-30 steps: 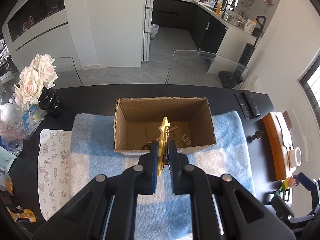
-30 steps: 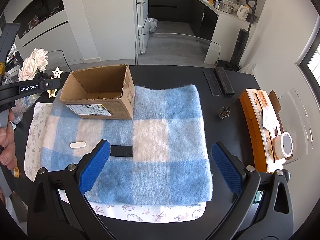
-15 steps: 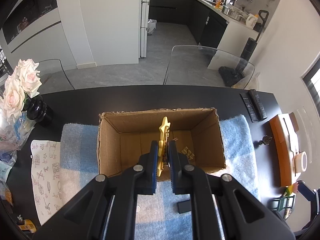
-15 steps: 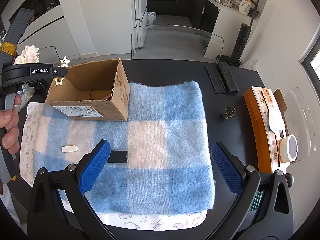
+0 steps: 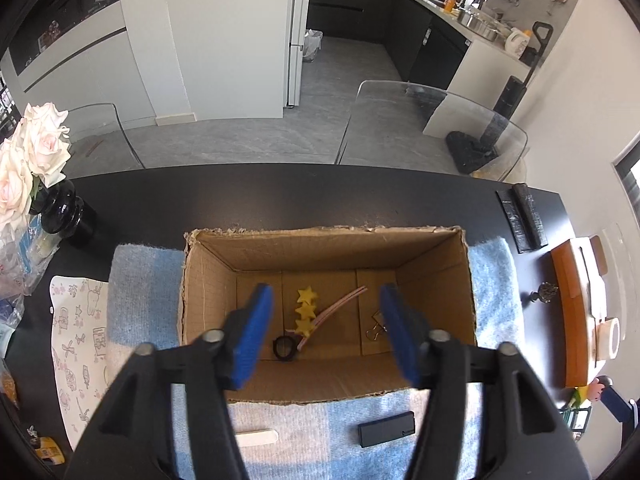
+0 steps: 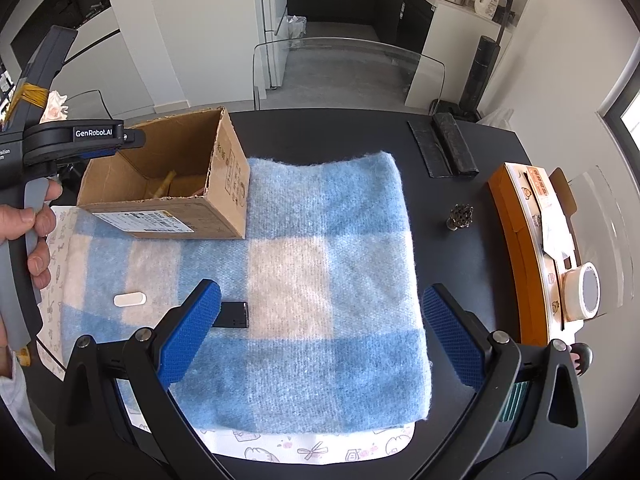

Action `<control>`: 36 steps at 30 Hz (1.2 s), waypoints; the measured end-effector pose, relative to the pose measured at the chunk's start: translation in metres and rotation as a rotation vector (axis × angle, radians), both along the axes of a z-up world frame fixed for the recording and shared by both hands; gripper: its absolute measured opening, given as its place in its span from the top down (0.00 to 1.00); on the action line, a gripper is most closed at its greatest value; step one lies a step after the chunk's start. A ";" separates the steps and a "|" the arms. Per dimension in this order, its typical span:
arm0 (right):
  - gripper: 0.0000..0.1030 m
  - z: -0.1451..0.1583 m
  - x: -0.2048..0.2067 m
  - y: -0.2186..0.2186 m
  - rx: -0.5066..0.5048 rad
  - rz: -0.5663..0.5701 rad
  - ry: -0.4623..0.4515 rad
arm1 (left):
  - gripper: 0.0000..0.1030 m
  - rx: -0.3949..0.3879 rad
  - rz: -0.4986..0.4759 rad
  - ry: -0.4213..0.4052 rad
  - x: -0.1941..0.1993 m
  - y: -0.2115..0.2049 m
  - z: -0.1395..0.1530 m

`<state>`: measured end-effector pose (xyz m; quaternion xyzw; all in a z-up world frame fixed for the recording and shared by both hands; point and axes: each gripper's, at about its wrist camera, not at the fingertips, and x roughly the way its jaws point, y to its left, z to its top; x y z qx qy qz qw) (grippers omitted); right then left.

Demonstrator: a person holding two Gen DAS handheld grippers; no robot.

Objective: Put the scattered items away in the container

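An open cardboard box (image 5: 328,384) (image 6: 224,184) stands on a blue checked blanket (image 6: 328,248). My left gripper (image 5: 326,316) is open and empty over the box; it also shows in the right wrist view (image 6: 132,138). Inside lie a yellow star clip (image 5: 306,312), a pink stick (image 5: 340,308), a black ring (image 5: 285,347) and a binder clip (image 5: 376,328). A black rectangular item (image 5: 386,428) (image 6: 234,314) and a white oblong (image 5: 256,438) (image 6: 129,299) lie on the blanket before the box. My right gripper (image 6: 320,336) is open and empty above the blanket.
A vase of pale roses (image 5: 32,168) stands at the table's left. Two black remotes (image 6: 444,144), a small dark ornament (image 6: 460,216) and an orange tray (image 6: 532,248) with a tape roll (image 6: 582,290) are at the right. A patterned mat (image 5: 76,352) lies under the blanket.
My left gripper has opened over the box and the yellow star clip has dropped onto the box floor. The right gripper has stayed open, drifting slightly.
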<state>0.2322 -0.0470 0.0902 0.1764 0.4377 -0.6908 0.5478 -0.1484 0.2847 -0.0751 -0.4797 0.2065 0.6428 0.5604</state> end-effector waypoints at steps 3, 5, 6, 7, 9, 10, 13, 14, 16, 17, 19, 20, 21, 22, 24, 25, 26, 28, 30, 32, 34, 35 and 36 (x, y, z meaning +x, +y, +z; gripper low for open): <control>0.01 0.000 0.000 0.000 0.000 -0.004 0.000 | 0.22 0.006 -0.009 0.022 0.002 -0.001 0.003; 0.01 0.000 0.000 0.001 0.001 -0.009 0.002 | 0.18 0.008 -0.011 0.024 0.001 -0.004 0.006; 0.01 0.000 0.000 0.002 0.002 -0.011 0.001 | 0.14 0.015 -0.018 0.019 0.001 -0.006 0.008; 0.01 0.000 0.000 0.003 0.002 -0.013 0.000 | 0.09 0.027 -0.026 0.011 0.001 -0.008 0.010; 0.01 0.001 0.001 0.007 0.003 -0.015 0.000 | 0.03 0.038 -0.026 0.012 0.001 -0.015 0.017; 0.01 0.002 0.002 0.009 0.002 -0.014 -0.002 | 0.02 0.041 -0.023 0.017 0.000 -0.019 0.021; 0.01 0.005 0.005 0.018 -0.005 -0.018 -0.007 | 0.01 0.060 -0.007 0.019 -0.004 -0.036 0.035; 0.01 0.006 0.006 0.022 -0.008 -0.016 -0.009 | 0.01 0.067 -0.003 0.022 -0.005 -0.043 0.039; 0.01 0.009 0.009 0.030 -0.009 -0.017 -0.012 | 0.01 0.079 0.004 0.027 -0.008 -0.059 0.048; 0.01 0.011 0.010 0.034 -0.011 -0.021 -0.016 | 0.01 0.084 0.013 0.028 -0.011 -0.068 0.053; 0.01 0.014 0.012 0.043 -0.013 -0.031 -0.031 | 0.01 0.094 0.033 0.026 -0.015 -0.086 0.061; 0.01 0.016 0.013 0.048 -0.014 -0.032 -0.040 | 0.01 0.098 0.045 0.025 -0.017 -0.096 0.064; 0.01 0.019 0.014 0.054 -0.017 -0.032 -0.046 | 0.01 0.100 0.055 0.023 -0.018 -0.106 0.067; 0.01 0.021 0.016 0.060 -0.024 -0.029 -0.048 | 0.01 0.100 0.063 0.023 -0.019 -0.115 0.071; 0.01 0.025 0.020 0.072 -0.035 -0.018 -0.042 | 0.01 0.104 0.077 0.025 -0.018 -0.134 0.077; 0.01 0.027 0.022 0.078 -0.039 -0.018 -0.044 | 0.01 0.105 0.078 0.031 -0.015 -0.143 0.080; 0.01 0.028 0.024 0.085 -0.042 -0.016 -0.046 | 0.01 0.105 0.080 0.037 -0.013 -0.152 0.083; 0.01 0.031 0.027 0.098 -0.054 -0.013 -0.050 | 0.01 0.110 0.088 0.038 -0.009 -0.171 0.090; 0.01 0.033 0.032 0.111 -0.065 -0.007 -0.049 | 0.01 0.112 0.088 0.041 -0.004 -0.190 0.097; 0.01 0.035 0.035 0.125 -0.073 -0.002 -0.050 | 0.01 0.115 0.088 0.049 0.004 -0.210 0.104; 0.01 0.036 0.038 0.139 -0.081 -0.001 -0.045 | 0.01 0.121 0.082 0.056 0.013 -0.228 0.110; 0.01 0.036 0.040 0.145 -0.084 0.001 -0.044 | 0.01 0.122 0.080 0.057 0.018 -0.237 0.113; 0.01 0.037 0.041 0.151 -0.088 0.003 -0.046 | 0.01 0.122 0.077 0.058 0.022 -0.244 0.115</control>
